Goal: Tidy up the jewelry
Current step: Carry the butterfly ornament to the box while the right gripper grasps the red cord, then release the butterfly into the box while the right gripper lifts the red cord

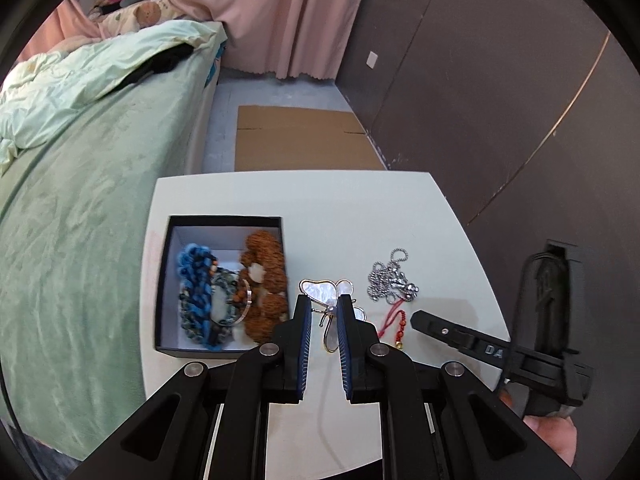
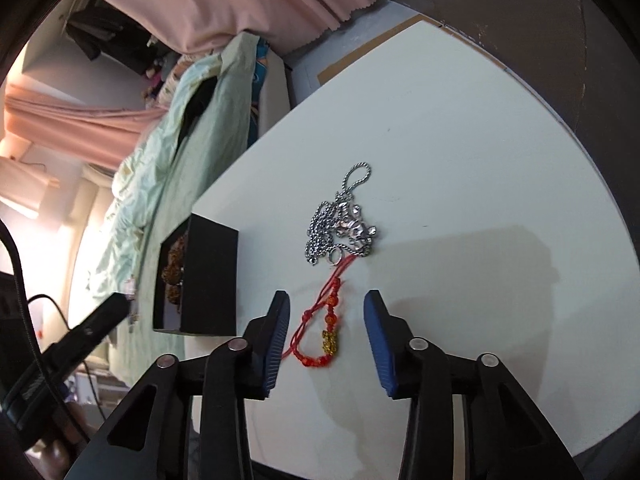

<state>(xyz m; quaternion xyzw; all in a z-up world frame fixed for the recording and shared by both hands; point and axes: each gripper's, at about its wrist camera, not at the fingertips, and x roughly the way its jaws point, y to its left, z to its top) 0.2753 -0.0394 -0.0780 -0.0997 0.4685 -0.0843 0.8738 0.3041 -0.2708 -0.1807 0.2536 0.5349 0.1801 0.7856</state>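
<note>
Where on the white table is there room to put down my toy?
The far half of the white table, beyond the black box and silver chain, is bare. It's crowded near the butterfly ornament, red string bracelet and both grippers.

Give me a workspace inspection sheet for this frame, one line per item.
Surface: white rounded-corner table, set beside a green-covered bed.
Job's things: open black box holding blue beaded strands and brown beaded strands; mother-of-pearl butterfly hair clip, tangled silver ball chain and red cord bracelet with a gold charm lie outside it on the table.
Clutter: nothing seen on the table.
Grippers: left gripper has its fingers either side of the butterfly clip, contact not clear; right gripper open, fingers either side of the red bracelet.
Cables: black cable at the right view's left edge.
Surroundings: pink curtain, flat cardboard sheet on the floor, dark wall.
</note>
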